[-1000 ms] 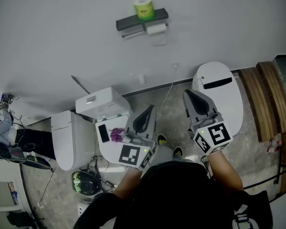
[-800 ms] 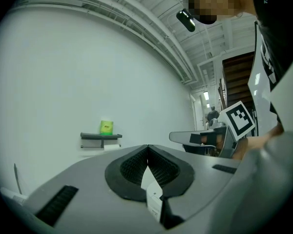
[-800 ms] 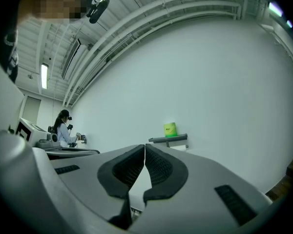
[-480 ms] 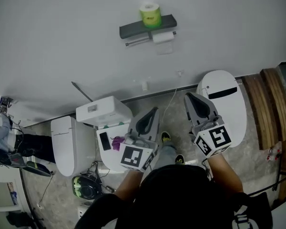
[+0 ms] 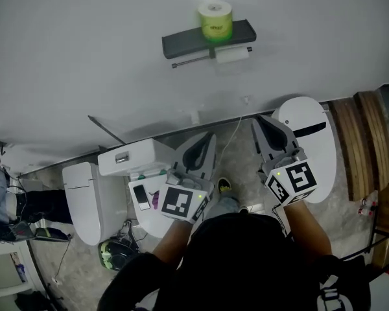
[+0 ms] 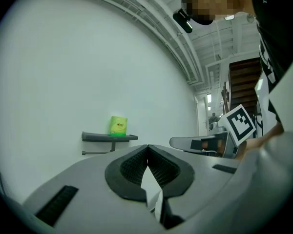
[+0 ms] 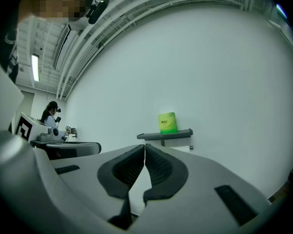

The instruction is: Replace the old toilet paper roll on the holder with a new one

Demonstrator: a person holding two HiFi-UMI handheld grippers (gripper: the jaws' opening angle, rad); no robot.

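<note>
- My left gripper (image 5: 209,138) is held level towards the white wall, its fingers (image 6: 132,167) pressed together with nothing between them.
- My right gripper (image 5: 259,119) is beside it, also level, its fingers (image 7: 161,169) likewise pressed together and empty.
- The new toilet paper roll (image 5: 215,19) stands upright in a bright green wrapper on the dark grey shelf (image 5: 181,44) fixed to the wall, well apart from both grippers. The wrapper carries a small label, but the print is too small for me to read.
- The old toilet paper roll (image 5: 232,55) hangs on the holder bar (image 5: 191,61) just under the shelf, at the bar's right end.
- Each gripper carries a marker cube (image 5: 179,203) with black-and-white square patterns and no letters.
- Below my left gripper is a white toilet (image 5: 133,161) with a dark phone (image 5: 141,196) lying on it; a second white toilet (image 5: 314,148) is under my right gripper.
</note>
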